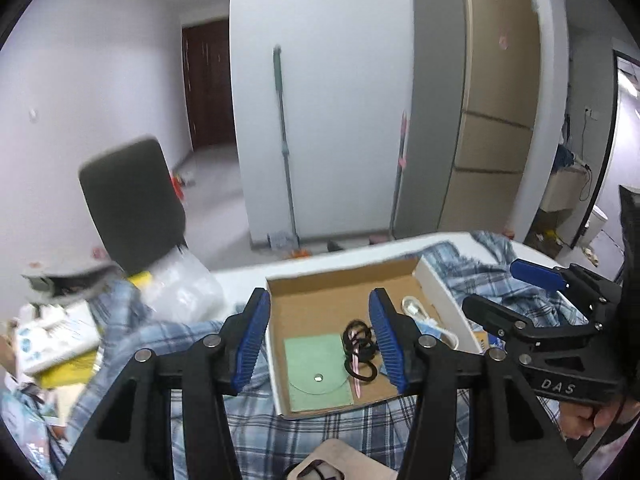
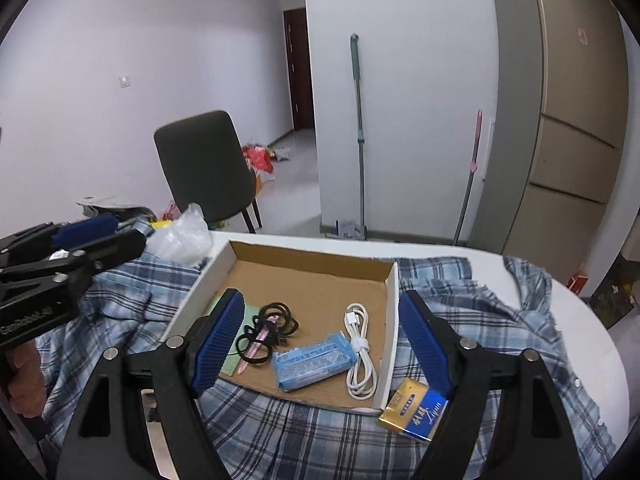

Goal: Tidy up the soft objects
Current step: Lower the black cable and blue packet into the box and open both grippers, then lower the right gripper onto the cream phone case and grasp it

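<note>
Cardboard box (image 2: 320, 276) sits on the plaid shirt (image 2: 500, 320), holding hair ties (image 2: 276, 320), tissue pack (image 2: 310, 364) and cable (image 2: 360, 344). I see my left gripper (image 1: 318, 338) and right gripper (image 2: 320, 338) both spread apart, empty.

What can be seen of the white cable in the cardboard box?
The white cable is a thin charging lead folded into a long loop and bound near the middle by a white strap. One plug end shows at its far end. It lies flat on the cardboard box floor by the right wall, beside the blue tissue pack.
</note>
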The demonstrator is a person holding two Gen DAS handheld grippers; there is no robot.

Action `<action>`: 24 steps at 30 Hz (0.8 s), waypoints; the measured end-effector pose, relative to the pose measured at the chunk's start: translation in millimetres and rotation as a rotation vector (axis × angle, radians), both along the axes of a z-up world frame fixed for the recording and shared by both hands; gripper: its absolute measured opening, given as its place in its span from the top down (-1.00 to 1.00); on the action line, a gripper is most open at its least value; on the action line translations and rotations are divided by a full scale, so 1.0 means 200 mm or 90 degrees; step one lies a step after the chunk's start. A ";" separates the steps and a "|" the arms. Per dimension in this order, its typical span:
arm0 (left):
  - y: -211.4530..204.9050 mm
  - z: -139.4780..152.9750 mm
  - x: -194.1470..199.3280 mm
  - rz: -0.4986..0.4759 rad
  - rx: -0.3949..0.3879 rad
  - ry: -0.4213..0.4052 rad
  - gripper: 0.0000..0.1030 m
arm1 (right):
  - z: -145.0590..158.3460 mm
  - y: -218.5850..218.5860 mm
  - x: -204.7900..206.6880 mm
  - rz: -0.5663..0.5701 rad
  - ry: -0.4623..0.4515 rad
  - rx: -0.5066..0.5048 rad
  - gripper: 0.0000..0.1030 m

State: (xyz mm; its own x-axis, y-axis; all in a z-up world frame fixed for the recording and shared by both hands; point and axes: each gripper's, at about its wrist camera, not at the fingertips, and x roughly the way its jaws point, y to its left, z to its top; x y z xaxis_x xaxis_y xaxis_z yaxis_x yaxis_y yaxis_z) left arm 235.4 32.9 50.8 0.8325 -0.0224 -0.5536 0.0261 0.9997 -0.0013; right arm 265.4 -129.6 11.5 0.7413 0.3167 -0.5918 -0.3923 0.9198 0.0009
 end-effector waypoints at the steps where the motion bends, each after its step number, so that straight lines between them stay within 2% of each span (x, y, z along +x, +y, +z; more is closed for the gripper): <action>1: 0.00 0.03 -0.04 0.004 0.000 -0.011 -0.05 | 0.02 0.00 -0.02 0.002 -0.005 0.000 -0.53; 6: 0.02 0.11 -0.23 0.007 -0.025 -0.044 -0.05 | 0.11 0.00 -0.16 0.018 -0.030 0.010 -0.56; 9: 0.03 0.11 -0.36 0.006 -0.027 -0.062 -0.05 | 0.15 0.01 -0.25 0.031 -0.045 0.017 -0.57; 14: 0.05 0.00 -0.52 0.021 -0.037 -0.074 -0.05 | 0.13 0.00 -0.37 0.031 -0.062 0.053 -0.57; 17: 0.06 -0.07 -0.58 0.026 -0.049 -0.074 -0.05 | 0.11 0.03 -0.42 0.050 -0.053 0.047 -0.57; 24: 0.07 -0.22 -0.66 0.025 -0.031 -0.073 -0.05 | 0.04 0.05 -0.48 0.074 -0.052 0.049 -0.60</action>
